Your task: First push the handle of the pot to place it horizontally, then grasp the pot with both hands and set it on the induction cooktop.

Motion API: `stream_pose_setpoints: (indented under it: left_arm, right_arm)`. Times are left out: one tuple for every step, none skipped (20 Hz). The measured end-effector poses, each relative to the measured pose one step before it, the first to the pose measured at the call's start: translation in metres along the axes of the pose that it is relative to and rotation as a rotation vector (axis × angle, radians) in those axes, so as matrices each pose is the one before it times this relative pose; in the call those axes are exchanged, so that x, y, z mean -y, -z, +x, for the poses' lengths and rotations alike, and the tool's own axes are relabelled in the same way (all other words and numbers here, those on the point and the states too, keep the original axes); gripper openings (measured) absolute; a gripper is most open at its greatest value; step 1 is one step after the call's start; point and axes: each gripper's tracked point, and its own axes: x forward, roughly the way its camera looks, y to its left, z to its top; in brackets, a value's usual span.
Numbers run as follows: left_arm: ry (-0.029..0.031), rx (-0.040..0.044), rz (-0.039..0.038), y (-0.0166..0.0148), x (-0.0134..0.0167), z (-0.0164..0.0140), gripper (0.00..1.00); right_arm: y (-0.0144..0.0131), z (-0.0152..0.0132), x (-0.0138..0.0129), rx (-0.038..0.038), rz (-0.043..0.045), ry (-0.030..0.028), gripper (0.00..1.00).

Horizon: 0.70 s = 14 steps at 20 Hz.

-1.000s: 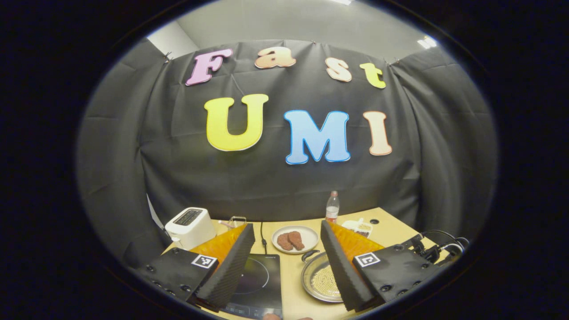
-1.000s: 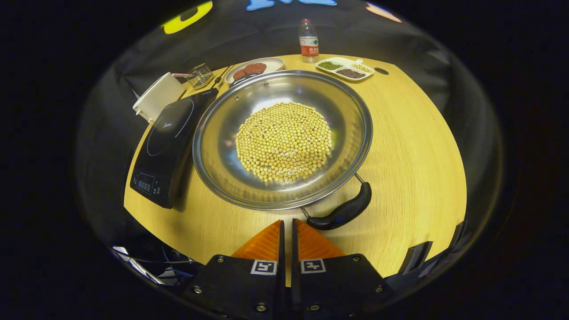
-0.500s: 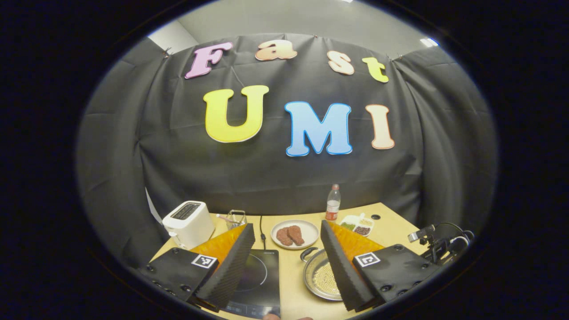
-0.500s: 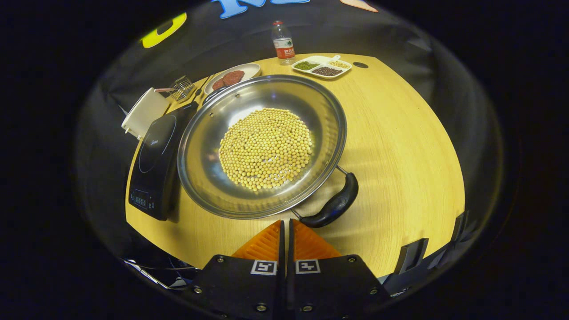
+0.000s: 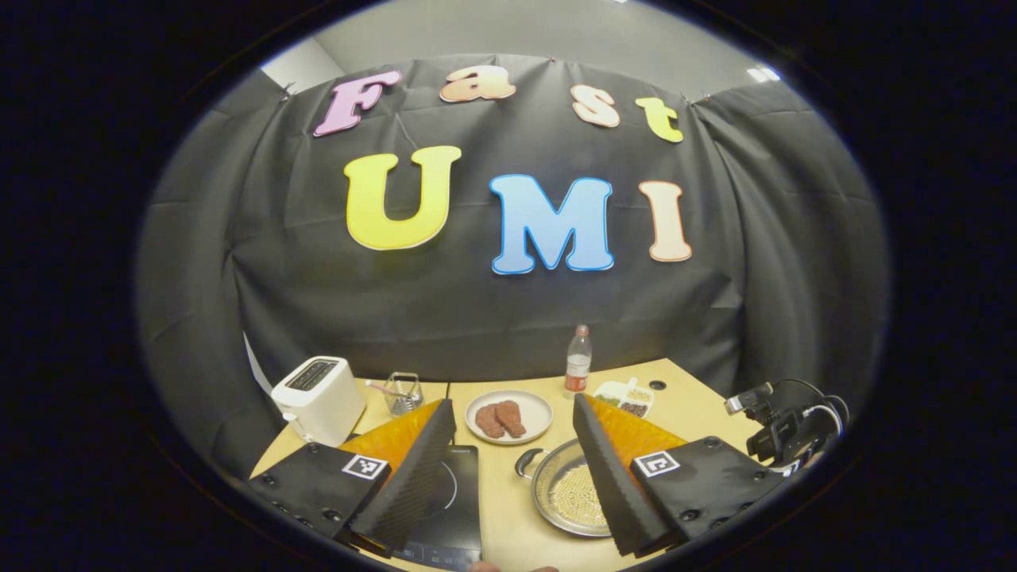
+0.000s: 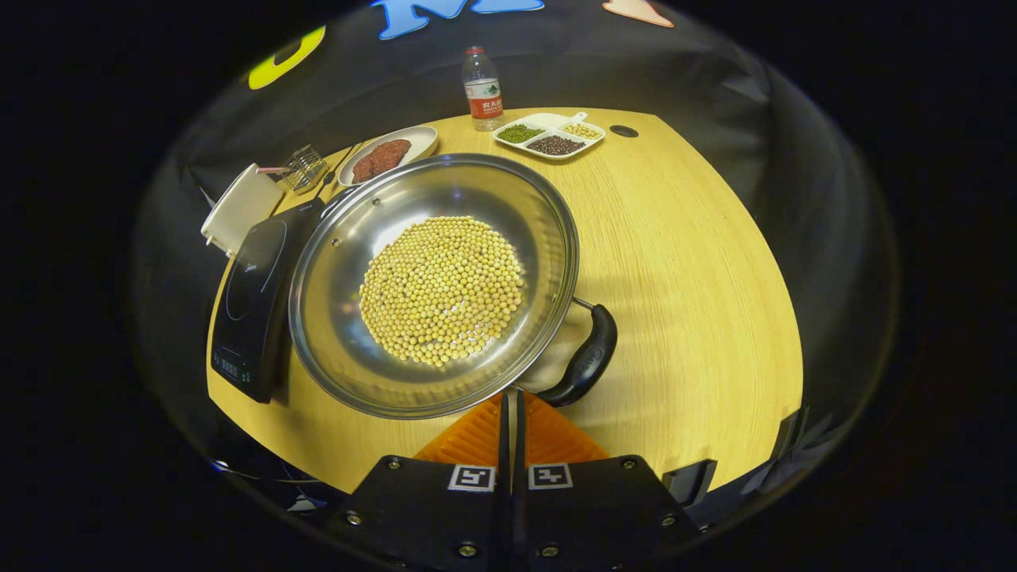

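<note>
A: What has moved? The pot (image 6: 433, 286) — it has turned on the bench (image 6: 699, 262) over the last second, and its near black handle (image 6: 584, 367) has swung from the lower right round towards the right gripper (image 6: 512, 405), whose fingers are pressed together with nothing between them, tips right at the handle's near end and the rim.

B: So the push is under way?

A: I'd judge so. The handle seems to be swinging towards level, but the two-handed lift has not started. The pot sits on the bench just beside the induction cooktop (image 6: 250, 298), its rim seeming to overlap the cooktop's edge, soybeans (image 6: 441, 290) heaped in the middle.

B: And the other side?

A: The left gripper (image 5: 512, 469) hangs above the bench with its fingers wide apart, holding nothing — between them I see the pot's far handle (image 5: 525, 462). That spread should suit taking hold once the turning is done.
</note>
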Motion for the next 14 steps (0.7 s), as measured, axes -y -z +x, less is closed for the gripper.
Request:
stream_pose_setpoints:
  left_arm:
    - [0.00175,-0.00078,0.00128,0.00029,0.00233,0.00135,0.97]
    - [0.00107,-0.00076,0.00071,-0.00135,0.00170,0.00095,0.95]
    - [0.00117,0.00036,0.00050,0.00065,0.00113,0.00103,0.95]
    - [0.00034,-0.00061,0.00006,-0.00143,0.00114,0.00033,0.95]
    - [-0.00005,-0.00089,0.00030,0.00185,0.00050,0.00094,0.95]
    - [-0.00074,-0.00177,0.00112,-0.00031,0.00029,0.00134,0.97]
    - [-0.00162,-0.00159,0.00053,0.00107,0.00079,0.00101,0.97]
    - [-0.00120,-0.00195,-0.00101,0.00062,0.00035,0.00098,0.97]
    - [-0.00150,-0.00267,-0.00099,-0.00004,0.00149,0.00080,0.97]
    - [-0.00255,-0.00355,-0.00070,0.00131,-0.00036,0.00119,0.95]
    - [-0.00320,-0.00314,-0.00073,0.00252,-0.00157,0.00146,0.97]
    - [-0.00289,-0.00334,-0.00150,0.00065,-0.00037,0.00184,0.97]
    - [-0.00274,-0.00360,-0.00171,0.00265,-0.00018,0.00109,0.97]
    - [-0.00215,-0.00375,-0.00183,0.00146,-0.00021,0.00093,0.97]
  right_arm:
    - [-0.00371,0.00062,0.00447,0.00137,-0.01072,0.00711,0.01]
    - [-0.00169,0.00046,0.00400,0.00071,-0.00893,0.00559,0.01]
    - [-0.00327,0.00127,0.00395,0.00041,-0.00738,0.00429,0.01]
    - [-0.00310,0.00183,0.00445,-0.00008,-0.00793,0.00420,0.01]
    - [-0.00353,0.00101,0.00450,0.00021,-0.00946,0.00678,0.01]
    - [-0.00285,0.00064,0.00475,-0.00093,-0.01145,0.00798,0.01]
    - [-0.00341,0.00113,0.00440,-0.00063,-0.01417,0.00828,0.01]
    - [-0.00342,0.00137,0.00331,0.00057,-0.01660,0.00955,0.01]
    - [-0.00428,0.00176,0.00437,0.00163,-0.01915,0.01121,0.01]
    - [-0.00332,0.00223,0.00357,0.00229,-0.01933,0.01065,0.01]
    - [-0.00393,0.00183,0.00364,0.00277,-0.01811,0.00954,0.01]
    - [-0.00353,0.00295,0.00373,0.00595,-0.01873,0.00899,0.01]
    - [-0.00406,0.00196,0.00358,0.00536,-0.01823,0.00919,0.01]
    - [-0.00300,0.00238,0.00317,0.00469,-0.01511,0.00826,0.01]
